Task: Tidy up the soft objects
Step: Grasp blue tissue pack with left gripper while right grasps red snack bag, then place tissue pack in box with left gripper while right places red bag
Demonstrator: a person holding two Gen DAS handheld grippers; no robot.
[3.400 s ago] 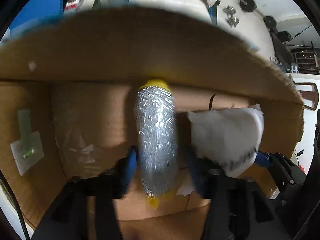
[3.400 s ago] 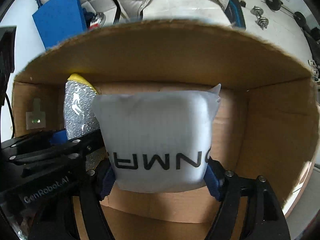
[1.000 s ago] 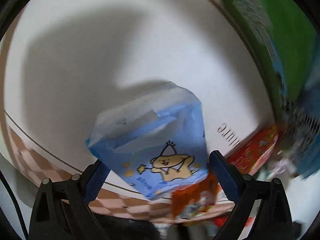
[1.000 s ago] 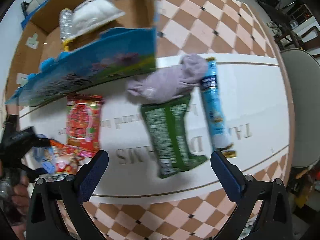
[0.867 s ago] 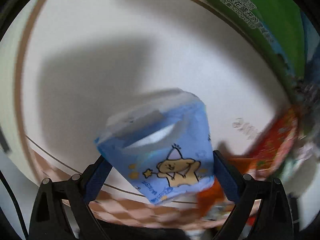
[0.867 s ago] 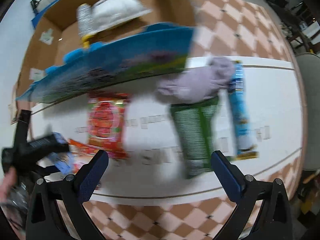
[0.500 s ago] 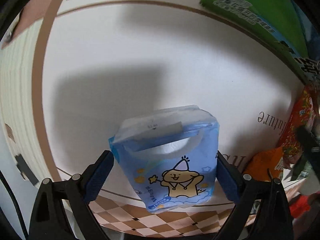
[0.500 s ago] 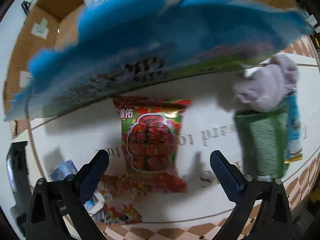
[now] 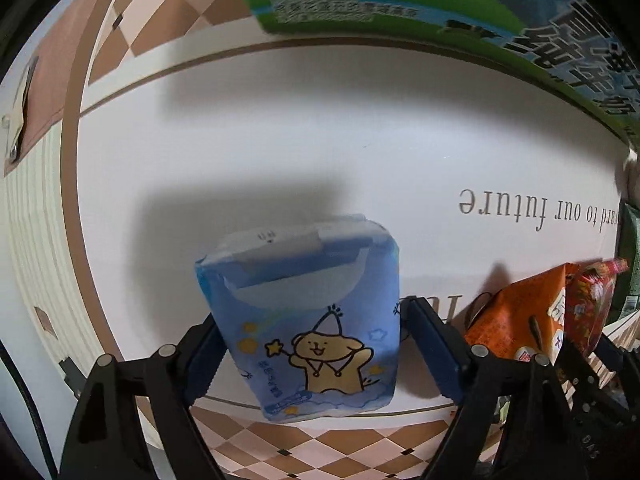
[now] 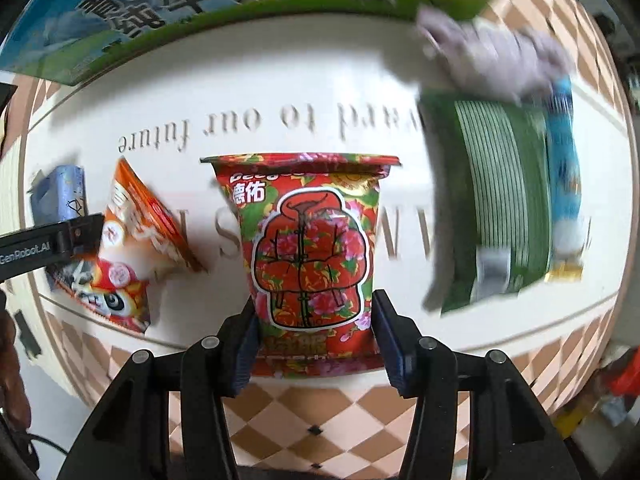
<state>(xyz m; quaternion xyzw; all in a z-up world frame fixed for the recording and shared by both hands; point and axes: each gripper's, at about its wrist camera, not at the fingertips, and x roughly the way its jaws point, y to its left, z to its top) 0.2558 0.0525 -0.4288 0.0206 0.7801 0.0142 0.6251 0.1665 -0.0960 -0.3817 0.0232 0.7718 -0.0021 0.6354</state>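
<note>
Both grippers now down at the white mat [image 9: 280, 128] from the box. Left gripper [image 9: 312, 344] clamps blue tissue pack [image 9: 308, 320], lower centre; right gripper [image 10: 314, 332] clamps red packet [image 10: 308, 248]. Next pair ready to lift.

Your white surface [image 9: 280, 120] fills the middle of both views. In the left wrist view, grey serif lettering [image 9: 540, 210] reading "ard to our future" sits upside down at 3 o'clock. In the right wrist view the same line [image 10: 224, 128] runs across toward 11 o'clock. A thin brown border line [image 9: 160, 68] curves round the surface's edge at 10 o'clock. Brown-and-cream checkered floor tiles [image 9: 340, 452] show at 6 o'clock in the left wrist view, and likewise in the right [image 10: 320, 412]. A cream ribbed panel [image 9: 36, 220] lies at 9 o'clock.
</note>
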